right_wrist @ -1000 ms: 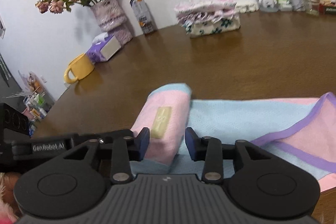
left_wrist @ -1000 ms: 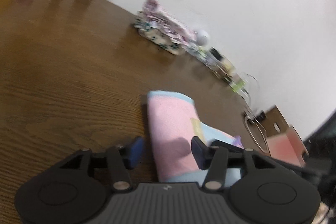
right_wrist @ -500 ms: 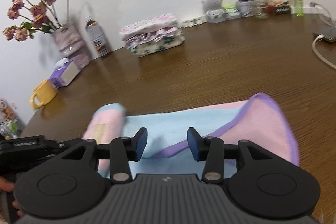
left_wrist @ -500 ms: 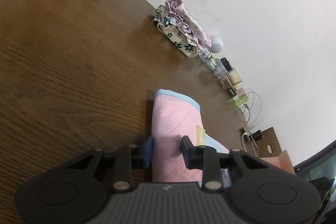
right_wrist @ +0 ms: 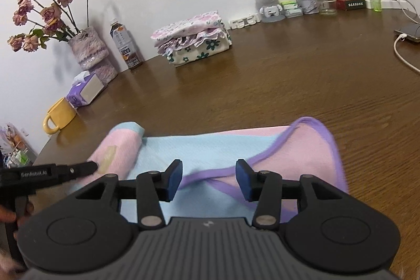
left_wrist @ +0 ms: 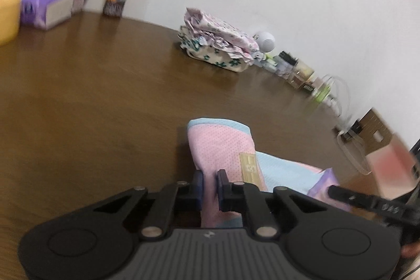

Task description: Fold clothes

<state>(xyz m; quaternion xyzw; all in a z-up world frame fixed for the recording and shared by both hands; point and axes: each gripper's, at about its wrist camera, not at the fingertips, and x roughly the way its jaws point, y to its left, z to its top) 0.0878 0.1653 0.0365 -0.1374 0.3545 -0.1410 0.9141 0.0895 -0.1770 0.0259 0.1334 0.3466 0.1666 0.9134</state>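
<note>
A pink and blue garment (right_wrist: 210, 148) with a purple hem lies on the brown table (right_wrist: 262, 85). Its left end is folded over into a thick pink fold (left_wrist: 220, 146) that bears a small label. My left gripper (left_wrist: 210, 184) is closing its jaws on the near edge of that fold, and the cloth is pinched between the pads. My right gripper (right_wrist: 208, 180) hovers over the purple-hemmed flap on the right. Its jaws are opening, with the hem showing below the gap and no pad touching cloth.
A stack of folded floral clothes (right_wrist: 194, 41) sits at the back by the wall. At the left stand a yellow mug (right_wrist: 59, 117), a tissue box (right_wrist: 84, 93), a bottle (right_wrist: 126, 46) and a vase of roses (right_wrist: 90, 54). A phone with a cable (right_wrist: 409, 31) lies far right.
The left jaws have come together on the pink fold and the left gripper has rolled. The right gripper has moved right from the fold to the purple-hemmed flap, its jaws widening.
</note>
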